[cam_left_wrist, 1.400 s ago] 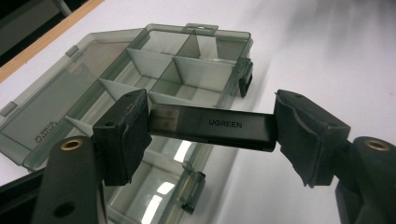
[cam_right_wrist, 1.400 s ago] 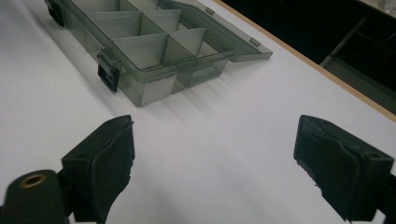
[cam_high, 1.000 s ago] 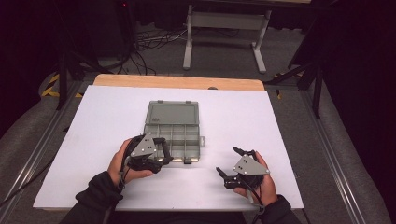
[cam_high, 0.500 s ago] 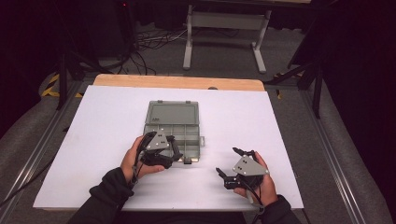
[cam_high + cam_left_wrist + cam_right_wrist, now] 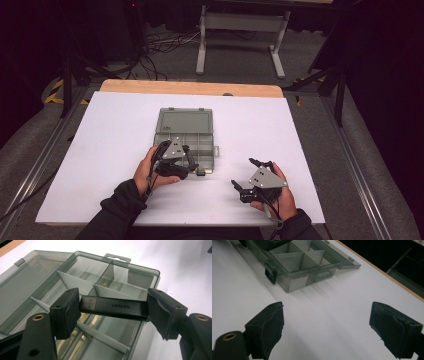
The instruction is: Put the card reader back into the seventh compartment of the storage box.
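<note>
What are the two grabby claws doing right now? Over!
Left gripper shut endwise on black UGREEN USB stick, above open smoky-grey plastic compartment box. Right gripper open, empty, over white tabletop. Nothing in the way.

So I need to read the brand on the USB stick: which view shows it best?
The left gripper view: the USB stick sits close up, clamped end to end in the left gripper, its UGREEN lettering legible. In the high view the hand and gripper cover it; the right gripper view shows the organizer box, but no stick can be made out.
</note>
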